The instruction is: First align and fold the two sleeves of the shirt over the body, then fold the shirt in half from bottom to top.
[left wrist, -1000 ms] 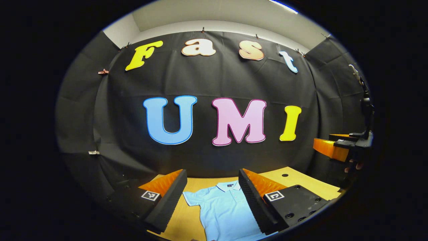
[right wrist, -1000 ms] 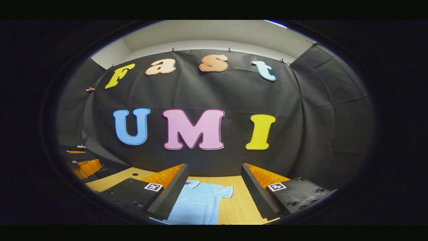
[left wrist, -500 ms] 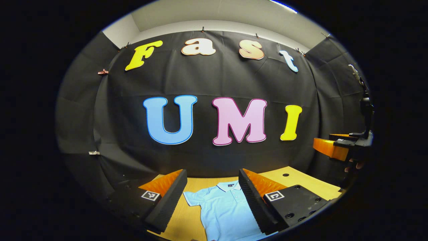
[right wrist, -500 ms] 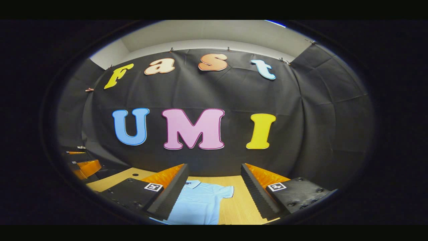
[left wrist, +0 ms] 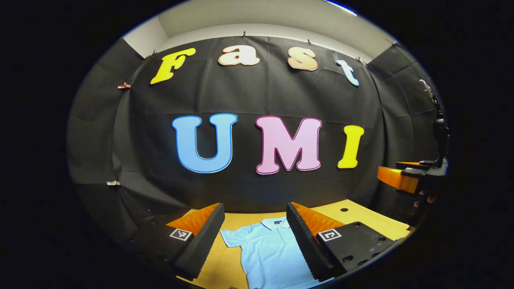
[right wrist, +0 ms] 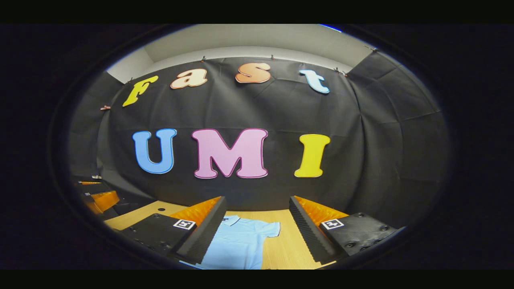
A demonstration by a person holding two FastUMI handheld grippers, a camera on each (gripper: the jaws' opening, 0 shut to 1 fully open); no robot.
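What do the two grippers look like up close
Both the left gripper and the right gripper have black blocky bodies with screw holes, a square black-and-white marker tag on each side, and two long fingers with ribbed inner faces.

The shirt (left wrist: 269, 249) runs off the lower edge, one sleeve hidden behind a claw finger (left wrist: 303, 245).

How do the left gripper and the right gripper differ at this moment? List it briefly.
1. The left gripper frames the collar and chest of the shirt between its fingers; the right gripper frames one sleeve and bare table.
2. The left gripper's fingers cover the shirt's right part; the right gripper's cover its left part.
Shared: both are open, hold nothing, and hover above the flat, unfolded shirt.
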